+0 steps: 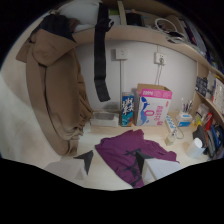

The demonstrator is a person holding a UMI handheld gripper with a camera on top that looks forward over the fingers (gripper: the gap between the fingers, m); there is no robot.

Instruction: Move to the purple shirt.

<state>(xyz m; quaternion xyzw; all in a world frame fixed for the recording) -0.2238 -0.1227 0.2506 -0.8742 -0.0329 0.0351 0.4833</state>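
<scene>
The crumpled purple cloth shirt (pixel 131 152) lay on the pale desk (pixel 107 172), just ahead of the two dark fingers (pixel 113 162), which stood apart with nothing held. Risk, as I judged it: the pink-and-white carton (pixel 152 105), the blue box (pixel 128 108) and the white tray (pixel 104 119) sat just beyond the shirt, so overshooting could knock them. The hanging brown garment (pixel 55 90) could snag a wide approach.
</scene>
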